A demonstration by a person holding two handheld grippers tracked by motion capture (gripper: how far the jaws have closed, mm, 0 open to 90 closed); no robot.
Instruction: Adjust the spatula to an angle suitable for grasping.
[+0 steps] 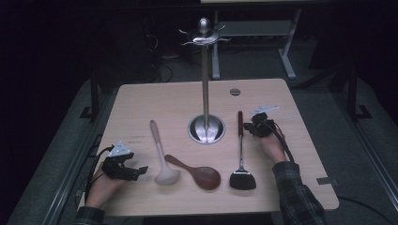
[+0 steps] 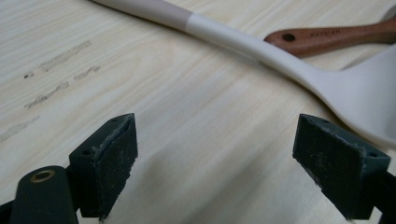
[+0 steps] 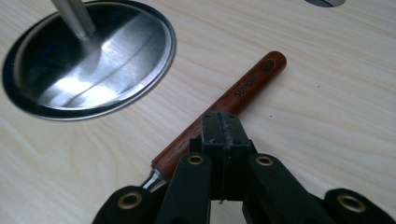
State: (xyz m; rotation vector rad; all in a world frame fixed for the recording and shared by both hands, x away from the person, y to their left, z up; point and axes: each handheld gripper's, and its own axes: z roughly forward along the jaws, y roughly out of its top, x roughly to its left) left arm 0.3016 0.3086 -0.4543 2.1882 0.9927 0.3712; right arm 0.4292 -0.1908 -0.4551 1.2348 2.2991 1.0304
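Resting low over a pale wooden desk [image 1: 141, 101], the left gripper [image 2: 215, 154] has its two black jaws set wide apart with bare wood between them and nothing held. Just beyond the jaws and off to their right lies a cream ladle [image 2: 280, 60], its handle running across ahead of the jaws and its bowl close to the right jaw. Past the ladle shows the handle end of a dark wooden spoon [image 2: 327, 38].

The right gripper [image 3: 223, 135] has its jaws pressed together, pad against pad. They sit over the reddish wooden handle of a spatula [image 3: 224, 109], which passes beneath them and reaches onward ahead of the jaws; whether the jaws touch or pinch the handle cannot be told. Ahead and to the left of these jaws is the round steel base of a utensil stand [image 3: 93, 60].

From the high view, the stand's post rises from mid-desk to a ring of hooks [image 1: 204, 35]. The ladle, spoon and black-headed spatula lie side by side on the desk between the two hands. Around the desk the room is dark, with grey floor and table legs behind.
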